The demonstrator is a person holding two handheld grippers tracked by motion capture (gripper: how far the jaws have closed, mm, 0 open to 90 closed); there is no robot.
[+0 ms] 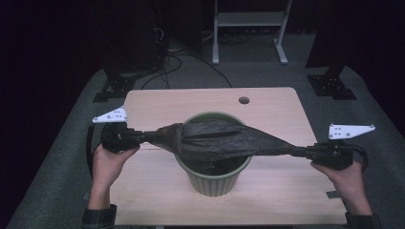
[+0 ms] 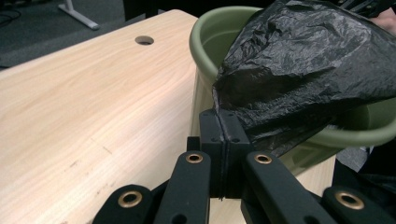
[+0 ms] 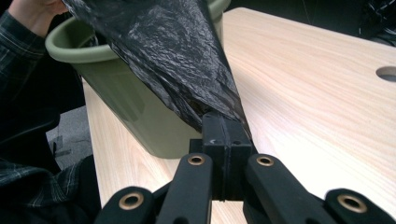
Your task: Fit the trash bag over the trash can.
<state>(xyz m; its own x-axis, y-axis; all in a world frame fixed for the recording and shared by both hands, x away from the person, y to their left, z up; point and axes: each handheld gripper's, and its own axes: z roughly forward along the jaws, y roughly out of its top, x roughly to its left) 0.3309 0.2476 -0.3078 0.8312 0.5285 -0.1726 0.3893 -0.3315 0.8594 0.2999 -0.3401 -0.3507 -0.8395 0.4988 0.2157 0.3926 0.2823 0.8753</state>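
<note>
Step in hand, as judged: a crinkled black plastic bin bag (image 1: 217,139) is being stretched over the mouth of a round olive-green plastic waste bin (image 1: 215,183) so it can be fitted as a liner. The bin is stood upright near the middle of the pale wood-grain counter (image 1: 277,102); the bag is held taut just above the rim, spanning it from side to side, with part of it sagging into the bin.

Left side: the left gripper (image 1: 143,137) is held level, off the bin's left side, pointing toward it. In the left gripper view its jaws are seen clenched flat together on a pinched corner of the bag (image 2: 299,70), with the bin's rim (image 2: 205,51) just beyond and to the right of the jaw tips; the film fans out from the jaws over the opening.

Right side: the right gripper (image 1: 298,151) is held level off the bin's right side, slightly lower in the high view. In the right gripper view its jaws are likewise clamped shut on a gathered edge of the bag (image 3: 187,60), the bin wall (image 3: 130,112) just beside the tips on the left.

Next move, as judged: the bag mouth has to be opened and its edges brought down outside the rim. Both grips probably need to stay firm; the thin film may tear or slip if pulled harder.
</note>
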